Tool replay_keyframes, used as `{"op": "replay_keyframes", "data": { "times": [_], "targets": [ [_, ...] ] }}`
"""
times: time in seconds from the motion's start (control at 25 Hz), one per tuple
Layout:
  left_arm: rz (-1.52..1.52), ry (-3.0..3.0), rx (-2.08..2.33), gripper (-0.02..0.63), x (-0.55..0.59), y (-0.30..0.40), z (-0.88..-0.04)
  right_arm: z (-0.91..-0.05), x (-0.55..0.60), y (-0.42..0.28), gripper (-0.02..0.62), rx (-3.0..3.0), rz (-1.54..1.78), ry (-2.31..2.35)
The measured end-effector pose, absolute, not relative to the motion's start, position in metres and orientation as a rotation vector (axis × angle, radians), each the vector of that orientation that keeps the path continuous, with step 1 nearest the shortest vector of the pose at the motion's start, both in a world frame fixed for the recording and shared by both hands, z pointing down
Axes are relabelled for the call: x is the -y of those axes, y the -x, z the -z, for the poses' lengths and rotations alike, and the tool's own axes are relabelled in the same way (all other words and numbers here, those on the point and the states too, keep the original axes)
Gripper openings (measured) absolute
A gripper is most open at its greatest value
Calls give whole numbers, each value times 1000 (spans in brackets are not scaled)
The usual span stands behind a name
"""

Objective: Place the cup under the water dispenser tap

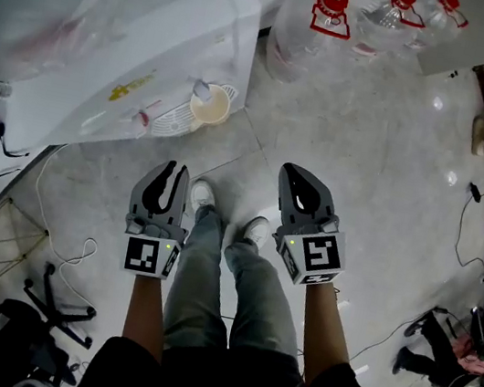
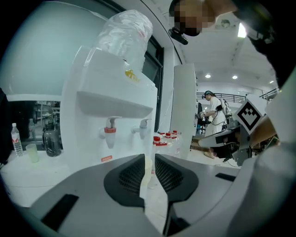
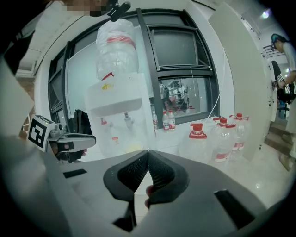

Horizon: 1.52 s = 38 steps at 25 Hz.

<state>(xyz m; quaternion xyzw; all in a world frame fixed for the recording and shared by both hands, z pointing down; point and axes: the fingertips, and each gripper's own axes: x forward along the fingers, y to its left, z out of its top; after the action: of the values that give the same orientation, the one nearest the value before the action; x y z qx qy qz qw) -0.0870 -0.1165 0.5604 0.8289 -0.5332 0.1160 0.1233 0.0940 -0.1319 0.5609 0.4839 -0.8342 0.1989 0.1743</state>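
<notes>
The water dispenser stands far left under clear plastic. Near it, both forearms reach forward side by side: the left gripper has a narrow empty gap between its jaws, and the right gripper has its jaw tips together, also empty. The cup sits on the dispenser's drip tray.

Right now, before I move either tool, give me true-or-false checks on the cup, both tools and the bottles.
1. The cup sits on the drip tray of the water dispenser. True.
2. The left tool grips the cup. False: its jaws stand slightly apart with nothing between them.
3. The right tool is shut and holds nothing. True.
4. The large water bottles stand on a table. False: they stand on the floor.
</notes>
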Motion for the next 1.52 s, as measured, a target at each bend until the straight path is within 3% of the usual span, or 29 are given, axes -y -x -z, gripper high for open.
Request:
{"op": "replay_keyframes", "data": {
  "times": [0.24, 1.52],
  "targets": [
    [-334, -2379, 1562, 20, 107, 90, -532, -527, 126, -97, 15, 2354, -563, -1389],
    [-150, -2394, 1739, 17, 99, 92, -310, -302, 128, -106, 14, 2500, -436, -1507]
  ]
}}
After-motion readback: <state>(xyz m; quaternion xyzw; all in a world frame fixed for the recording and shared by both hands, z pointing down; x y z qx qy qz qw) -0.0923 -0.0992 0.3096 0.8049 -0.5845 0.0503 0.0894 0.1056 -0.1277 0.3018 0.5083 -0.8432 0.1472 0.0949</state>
